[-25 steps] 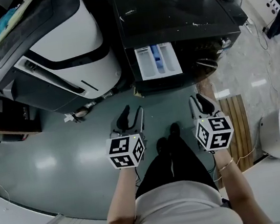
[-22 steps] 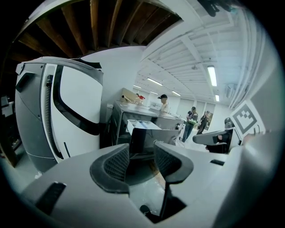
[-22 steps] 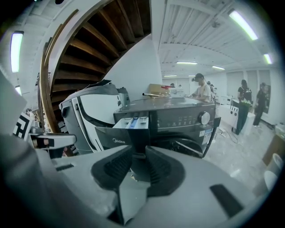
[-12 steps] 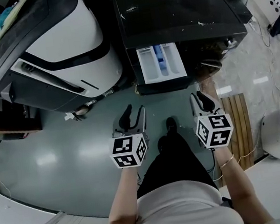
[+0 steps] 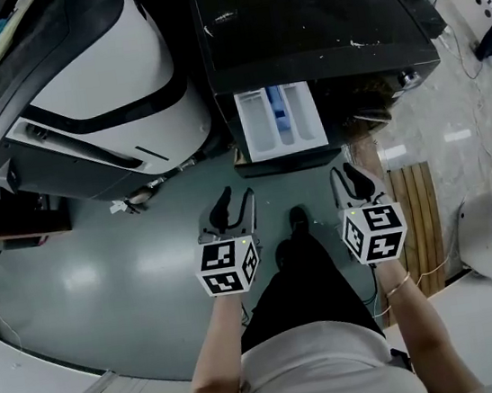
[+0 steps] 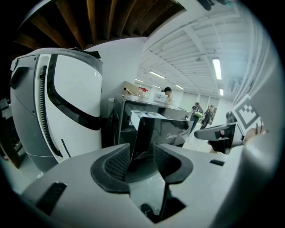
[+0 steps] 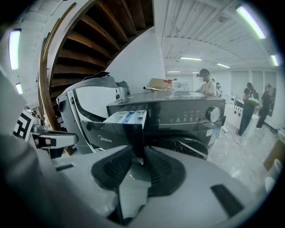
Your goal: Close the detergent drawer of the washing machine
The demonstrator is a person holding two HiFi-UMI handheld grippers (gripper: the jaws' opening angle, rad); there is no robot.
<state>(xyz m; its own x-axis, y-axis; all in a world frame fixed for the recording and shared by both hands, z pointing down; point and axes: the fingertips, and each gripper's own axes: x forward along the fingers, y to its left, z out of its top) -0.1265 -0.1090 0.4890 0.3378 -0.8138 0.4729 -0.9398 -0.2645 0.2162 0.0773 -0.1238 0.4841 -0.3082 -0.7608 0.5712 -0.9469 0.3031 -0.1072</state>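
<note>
Overhead, the black washing machine is cut off at twelve o'clock, its front hidden. One drawer juts out, open. Two grippers hang below it: the left gripper at seven o'clock, jaws apart, empty, just narrowing; the right gripper at five, spread and empty.
</note>
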